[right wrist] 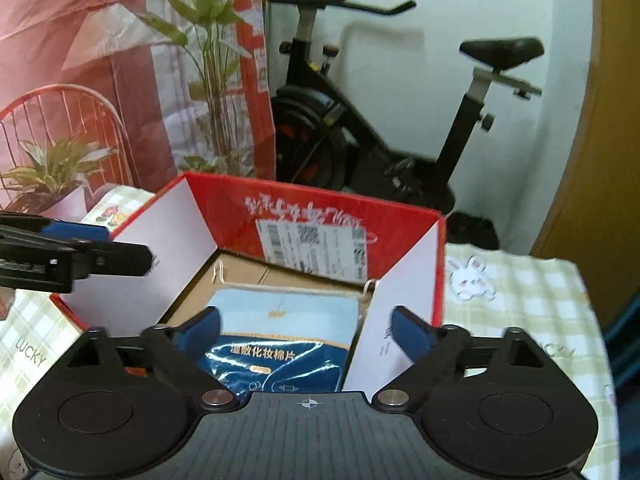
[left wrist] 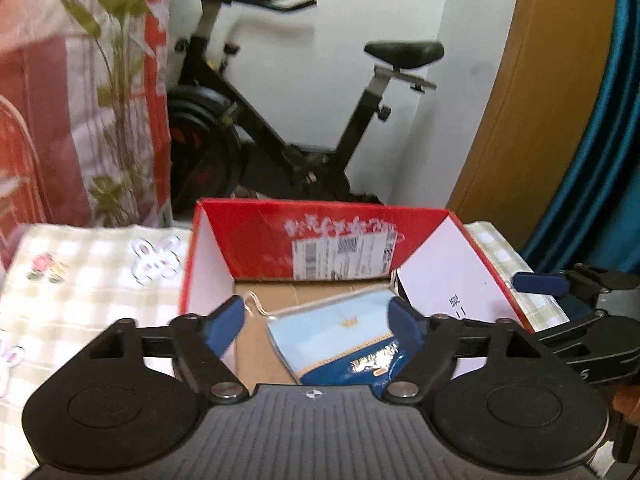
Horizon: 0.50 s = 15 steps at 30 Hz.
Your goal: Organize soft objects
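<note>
Inside the red box (right wrist: 352, 216), on its cardboard floor, lies a light-blue and navy cotton-pad pouch (right wrist: 280, 336) with a white drawstring, glossy, flat. Box flaps stand open, white inner sides facing in; floor beyond the pouch is bare. Box sits on a checked cloth-covered bench (right wrist: 520, 320). Left tool (left wrist: 316, 328) and right tool (right wrist: 306, 328) hover above the box, fingers wide apart, gripping nothing.
</note>
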Each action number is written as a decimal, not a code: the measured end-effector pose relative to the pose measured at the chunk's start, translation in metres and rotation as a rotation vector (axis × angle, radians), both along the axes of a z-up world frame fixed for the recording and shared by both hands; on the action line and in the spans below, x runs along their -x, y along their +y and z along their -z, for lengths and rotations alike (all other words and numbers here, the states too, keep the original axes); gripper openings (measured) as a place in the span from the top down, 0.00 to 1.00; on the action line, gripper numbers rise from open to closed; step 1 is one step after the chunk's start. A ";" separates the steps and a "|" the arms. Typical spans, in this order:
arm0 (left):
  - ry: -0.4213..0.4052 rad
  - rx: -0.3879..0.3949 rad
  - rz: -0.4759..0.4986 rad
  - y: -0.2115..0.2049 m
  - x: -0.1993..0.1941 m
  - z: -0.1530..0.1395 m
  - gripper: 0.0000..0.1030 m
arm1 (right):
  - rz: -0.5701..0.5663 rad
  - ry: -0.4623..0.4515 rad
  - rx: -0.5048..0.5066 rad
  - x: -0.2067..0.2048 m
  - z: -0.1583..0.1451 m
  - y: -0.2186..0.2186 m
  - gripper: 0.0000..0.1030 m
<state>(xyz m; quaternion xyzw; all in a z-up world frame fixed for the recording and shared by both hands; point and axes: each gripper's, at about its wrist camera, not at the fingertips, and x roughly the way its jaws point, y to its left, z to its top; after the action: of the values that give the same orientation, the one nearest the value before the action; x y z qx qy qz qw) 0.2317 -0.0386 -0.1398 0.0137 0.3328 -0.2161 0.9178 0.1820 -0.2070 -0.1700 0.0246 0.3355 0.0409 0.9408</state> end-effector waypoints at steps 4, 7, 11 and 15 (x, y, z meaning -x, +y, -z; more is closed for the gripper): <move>-0.049 -0.004 -0.034 0.008 0.019 -0.012 0.04 | 0.011 -0.037 0.002 0.017 -0.013 0.000 0.00; -0.073 -0.025 -0.053 0.013 0.032 -0.018 0.02 | 0.023 -0.061 -0.012 0.029 -0.020 0.000 0.00; -0.103 -0.049 -0.075 0.018 0.048 -0.021 0.00 | 0.043 -0.099 -0.013 0.046 -0.028 0.003 0.00; -0.104 -0.037 -0.095 0.025 0.062 -0.023 0.00 | 0.053 -0.128 -0.018 0.063 -0.032 0.005 0.00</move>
<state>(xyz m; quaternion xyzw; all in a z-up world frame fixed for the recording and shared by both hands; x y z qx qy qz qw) 0.1695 -0.0138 -0.1165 0.0261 0.2889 -0.1649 0.9427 0.1192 -0.2020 -0.1382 0.0395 0.2733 0.0204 0.9609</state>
